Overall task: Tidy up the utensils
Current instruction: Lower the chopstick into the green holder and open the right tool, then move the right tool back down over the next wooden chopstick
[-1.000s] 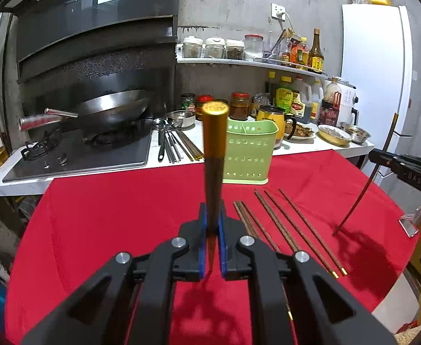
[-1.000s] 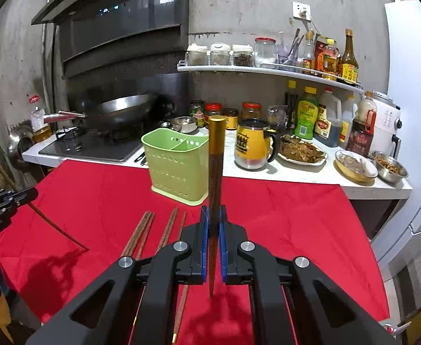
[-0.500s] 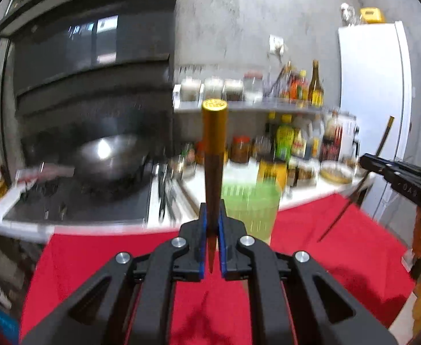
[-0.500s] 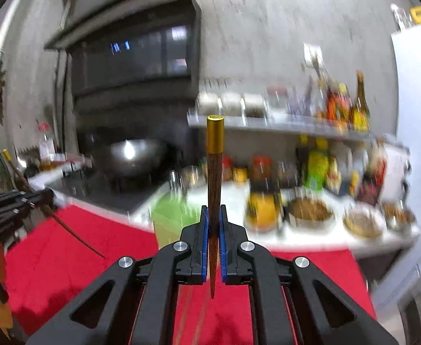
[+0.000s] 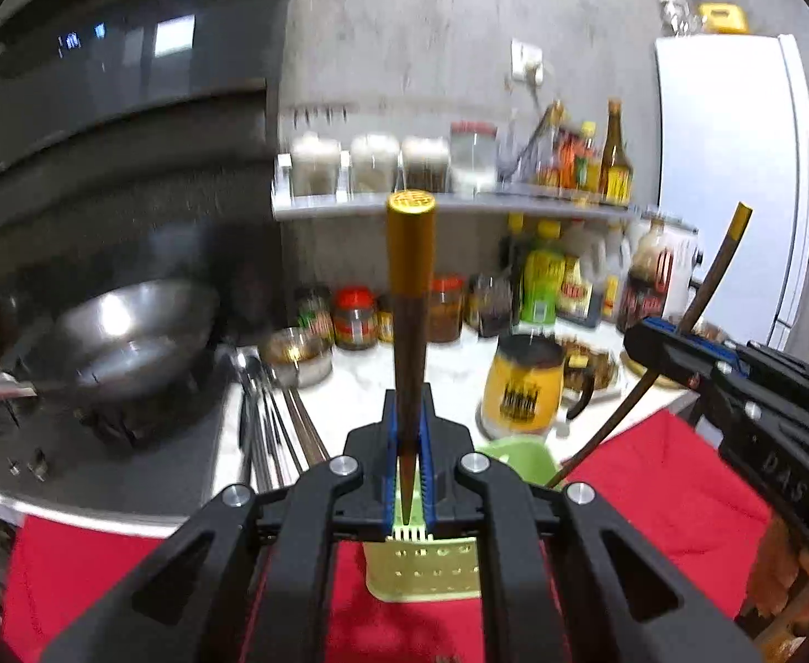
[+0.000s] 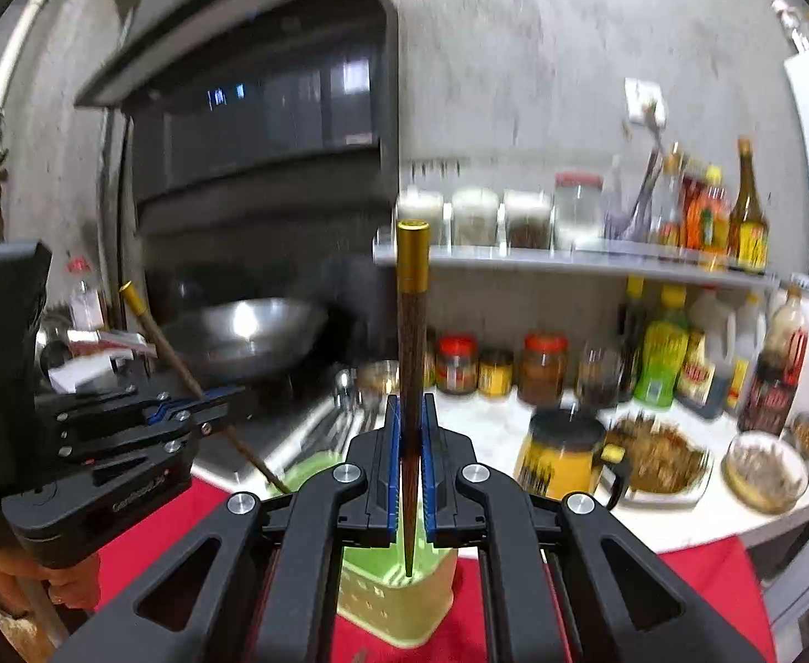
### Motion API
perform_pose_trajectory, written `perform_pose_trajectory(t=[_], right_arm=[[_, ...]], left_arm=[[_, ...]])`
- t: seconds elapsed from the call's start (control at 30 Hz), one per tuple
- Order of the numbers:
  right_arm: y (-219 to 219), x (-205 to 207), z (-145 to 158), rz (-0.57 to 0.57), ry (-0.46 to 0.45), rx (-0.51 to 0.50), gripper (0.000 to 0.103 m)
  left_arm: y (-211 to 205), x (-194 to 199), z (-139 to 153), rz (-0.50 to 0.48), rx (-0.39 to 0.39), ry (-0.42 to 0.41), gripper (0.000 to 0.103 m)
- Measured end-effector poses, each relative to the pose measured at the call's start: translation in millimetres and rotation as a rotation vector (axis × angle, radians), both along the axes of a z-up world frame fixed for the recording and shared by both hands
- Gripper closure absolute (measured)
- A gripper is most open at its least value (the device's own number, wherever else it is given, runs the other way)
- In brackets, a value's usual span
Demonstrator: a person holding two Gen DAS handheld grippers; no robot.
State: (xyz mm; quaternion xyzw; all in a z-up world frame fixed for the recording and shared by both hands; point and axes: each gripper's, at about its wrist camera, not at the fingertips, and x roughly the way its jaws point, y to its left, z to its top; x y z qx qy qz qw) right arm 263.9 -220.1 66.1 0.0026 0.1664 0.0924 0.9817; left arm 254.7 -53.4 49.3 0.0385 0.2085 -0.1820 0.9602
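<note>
Overhead, two grippers — left gripper [image 5: 408, 464], right gripper [image 6: 411, 475] — each clamp one chopstick [image 5: 410, 298] above one green holder [image 6: 398, 608].

Little can be read. Raised letters on the black body of the right claw [image 5: 652, 351], at the right edge of the left wrist view, look like "DAS", though the first letter is uncertain. The bottle, jar and mug labels beyond both claws are blurred.

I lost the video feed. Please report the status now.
Left gripper shut on chopstick. Right gripper shut on its chopstick. Both tips over green holder. Nothing blocking.
</note>
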Motion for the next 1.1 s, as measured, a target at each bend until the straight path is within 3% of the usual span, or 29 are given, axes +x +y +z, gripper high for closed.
perform_pose_trajectory(t=[0.23,0.27,0.33,0.37,0.47,0.57,0.67,0.83,1.0,1.1], right_arm=[[5,15,-37,-0.008,0.092,-0.027,0.093],[5,15,-36,-0.014,0.096,-0.03,0.09],[0,5,-28,-0.029,0.082,-0.02,0.071],[-4,-2,-21,-0.032,0.07,-0.012,0.066],[-17,-33,4,-0.047,0.025,0.004,0.06],[-26,-71,21,-0.07,0.002,-0.001,0.055],[-34,-111,20,-0.098,0.03,-0.029,0.052],[-44,-164,-22,-0.115,0.118,-0.031,0.052],[-41,-206,-82,-0.132,0.208,-0.043,0.052],[-41,-216,-114,-0.125,0.291,0.005,0.052]], left_arm=[[1,13,-24,0.01,-0.002,0.049,0.097],[1,12,-23,0.016,-0.004,0.046,0.097],[3,6,-13,0.015,-0.009,0.04,0.096],[5,-2,-5,0.02,-0.01,0.022,0.091],[16,-32,23,0.038,-0.022,-0.047,0.057],[29,-68,43,0.092,-0.001,-0.091,0.054],[45,-99,41,0.179,0.035,-0.058,0.045],[71,-144,-5,0.234,0.056,0.061,0.045],[79,-183,-68,0.194,0.062,0.186,0.045],[78,-196,-102,0.177,0.05,0.28,0.045]])
